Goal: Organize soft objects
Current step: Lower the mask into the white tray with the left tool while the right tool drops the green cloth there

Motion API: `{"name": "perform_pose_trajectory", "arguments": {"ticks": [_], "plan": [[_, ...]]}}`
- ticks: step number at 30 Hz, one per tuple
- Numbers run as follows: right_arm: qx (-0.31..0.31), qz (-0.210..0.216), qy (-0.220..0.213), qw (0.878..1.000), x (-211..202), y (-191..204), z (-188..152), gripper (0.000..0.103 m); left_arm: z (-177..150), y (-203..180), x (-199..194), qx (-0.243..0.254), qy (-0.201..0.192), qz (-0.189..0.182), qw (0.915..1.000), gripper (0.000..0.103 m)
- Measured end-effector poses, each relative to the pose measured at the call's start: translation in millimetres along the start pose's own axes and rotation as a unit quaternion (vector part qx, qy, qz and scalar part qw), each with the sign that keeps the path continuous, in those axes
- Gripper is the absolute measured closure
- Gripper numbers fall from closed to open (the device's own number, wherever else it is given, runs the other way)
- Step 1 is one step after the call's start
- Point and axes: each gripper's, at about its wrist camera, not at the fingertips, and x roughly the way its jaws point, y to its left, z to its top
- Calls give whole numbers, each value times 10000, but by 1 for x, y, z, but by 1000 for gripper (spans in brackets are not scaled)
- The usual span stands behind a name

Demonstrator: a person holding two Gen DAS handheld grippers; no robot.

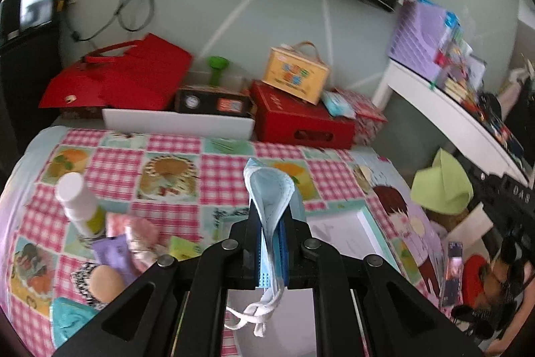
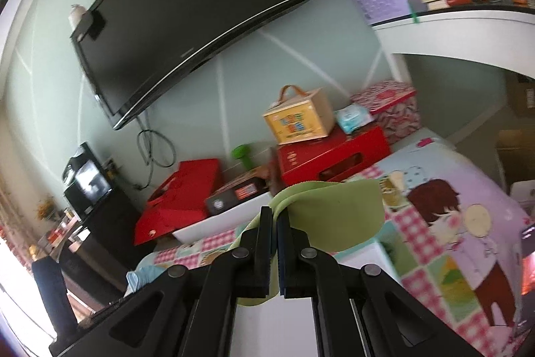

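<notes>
Left wrist, tool (image 1: 272, 216) gripping mask (image 1: 271, 189) (blue)

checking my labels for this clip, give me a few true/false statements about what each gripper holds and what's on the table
1. The left gripper is shut on a light blue pleated face mask. True.
2. The right gripper is open and holds nothing. False: its fingers are shut on a pale green soft cloth.
3. A white plastic bottle with a yellow-green label stands on the pink checked tablecloth. True.
4. The yellow box with a carry handle sits on the floor. False: it rests on a red cardboard box.
5. The face mask's white ear loops hang below the left fingers. True.
</notes>
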Motion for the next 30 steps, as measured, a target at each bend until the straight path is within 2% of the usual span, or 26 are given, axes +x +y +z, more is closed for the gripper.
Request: {"name": "perform_pose_trajectory", "arguments": {"ticks": [8,16,19,22,30], "plan": [[99,-586,193,9980,14,-23,-4,100,-12,-27,32,365,367,-134,9986,94],[211,-822,976,9916,66,-43,-32,100,-24,-27,70,351,710,-114,9968,94],[107,-983,1121,9888,77,-45,-39,100,-28,-25,82,322,804,-88,9962,94],[73,-948,1273,9873,87,-44,-45,100,-32,-25,94,325,890,-70,9955,94],[-145,-1167,1978,9732,124,-46,-69,99,-47,-25,125,381,1213,13,9919,94]]}}
